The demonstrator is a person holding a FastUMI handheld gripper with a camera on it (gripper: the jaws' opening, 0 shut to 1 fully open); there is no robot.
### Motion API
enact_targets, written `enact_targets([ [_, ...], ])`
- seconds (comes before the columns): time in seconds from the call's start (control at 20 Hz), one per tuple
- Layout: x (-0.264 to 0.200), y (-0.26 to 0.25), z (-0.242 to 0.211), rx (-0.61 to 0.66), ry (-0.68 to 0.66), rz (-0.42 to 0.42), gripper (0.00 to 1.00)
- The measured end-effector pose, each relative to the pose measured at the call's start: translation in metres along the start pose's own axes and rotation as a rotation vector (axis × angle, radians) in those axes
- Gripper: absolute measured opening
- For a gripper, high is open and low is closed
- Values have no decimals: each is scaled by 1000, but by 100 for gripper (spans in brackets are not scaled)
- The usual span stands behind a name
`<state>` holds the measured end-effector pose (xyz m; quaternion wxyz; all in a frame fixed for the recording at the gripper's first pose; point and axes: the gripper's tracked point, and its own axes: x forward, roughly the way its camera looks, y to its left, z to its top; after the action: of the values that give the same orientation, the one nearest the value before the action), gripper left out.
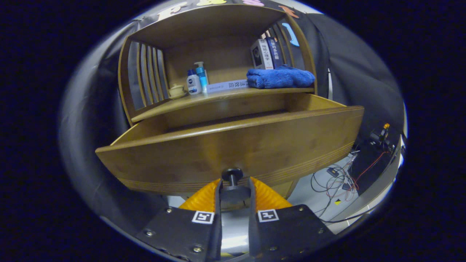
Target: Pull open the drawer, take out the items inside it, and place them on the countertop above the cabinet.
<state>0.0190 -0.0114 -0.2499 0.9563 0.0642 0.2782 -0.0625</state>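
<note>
A wooden cabinet's drawer (233,145) stands pulled out toward me, its curved front panel filling the space ahead of the fingers. Its inside is hidden behind that panel. A dark round knob (232,175) juts from the panel's lower middle, and my gripper (233,192) is shut on the knob, one finger pressing each side of it. Above the drawer, the countertop (225,100) carries a folded blue towel (279,77) at the right, a flat book (227,86) in the middle, two small bottles (196,80) and a small cream lidded cup (177,91) at the left.
Two upright books (265,54) lean at the back right of the countertop, behind the towel. Slatted wooden sides and a top board enclose the shelf space. Loose cables and small devices (336,180) lie on the pale floor to the right of the cabinet.
</note>
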Motion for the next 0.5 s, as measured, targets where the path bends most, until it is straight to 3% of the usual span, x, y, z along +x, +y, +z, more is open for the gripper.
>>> enact_targets([
  [0.5, -9, -2, -7, 34, 2, -6, 30],
])
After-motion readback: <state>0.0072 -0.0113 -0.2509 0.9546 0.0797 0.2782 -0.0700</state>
